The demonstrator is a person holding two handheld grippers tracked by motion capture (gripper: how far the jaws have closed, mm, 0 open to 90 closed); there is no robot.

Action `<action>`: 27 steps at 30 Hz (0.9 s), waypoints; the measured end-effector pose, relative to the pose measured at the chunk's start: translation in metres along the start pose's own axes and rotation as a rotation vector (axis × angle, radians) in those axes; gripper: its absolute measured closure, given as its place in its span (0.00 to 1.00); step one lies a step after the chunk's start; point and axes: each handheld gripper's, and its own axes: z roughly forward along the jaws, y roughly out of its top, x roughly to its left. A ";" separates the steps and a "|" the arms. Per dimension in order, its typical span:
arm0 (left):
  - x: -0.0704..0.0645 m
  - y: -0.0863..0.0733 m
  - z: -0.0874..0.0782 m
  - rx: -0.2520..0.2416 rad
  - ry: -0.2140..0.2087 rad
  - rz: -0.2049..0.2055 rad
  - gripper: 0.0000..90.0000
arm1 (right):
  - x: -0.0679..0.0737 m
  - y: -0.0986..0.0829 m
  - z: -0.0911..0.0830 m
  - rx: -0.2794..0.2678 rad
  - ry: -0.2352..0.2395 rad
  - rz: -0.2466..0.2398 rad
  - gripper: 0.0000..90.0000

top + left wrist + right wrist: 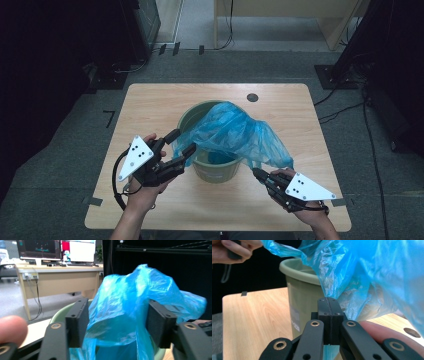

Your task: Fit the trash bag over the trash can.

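Lay draped over the green bin (pixel 215 170) in the middle of the table (pixel 150 105): a blue bag (pixel 235 132), part tucked inside, the rest spilling over the rim toward the right and down toward the table. Looked thin, crinkly film, very light and wholly limp, likely slick between hard pads and prone to tearing if tugged against the rim. Stood spread, the left gripper (pixel 181 148), jaws apart on either side of a bunched fold at the bin's near-left rim, film between the pads but not pinched as far as could be told. Was clenched tight, the right gripper (pixel 257 173), low beside the bin's right side; showed a sliver of blue beneath the pressed pads (pixel 330 315) in its own view, though impossible to tell whether film was truly caught. Best taken at the hem, by a gathered fold of several layers rather than a single sheet, and drawn outward gently. Seemed light enough to shift, the bin too, if pulled hard.
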 end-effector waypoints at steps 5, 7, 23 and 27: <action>0.008 -0.008 0.004 0.037 -0.023 -0.010 0.53 | 0.004 -0.001 0.001 0.027 0.063 -0.026 1.00; 0.014 -0.014 0.006 0.060 -0.038 -0.039 0.52 | 0.006 -0.003 0.001 0.056 0.097 -0.049 1.00; 0.013 -0.019 -0.034 0.133 -0.088 -0.038 1.00 | 0.009 -0.006 -0.006 0.082 0.184 -0.071 1.00; 0.011 -0.015 -0.063 0.114 -0.123 -0.092 1.00 | 0.014 -0.005 -0.009 0.089 0.229 -0.079 1.00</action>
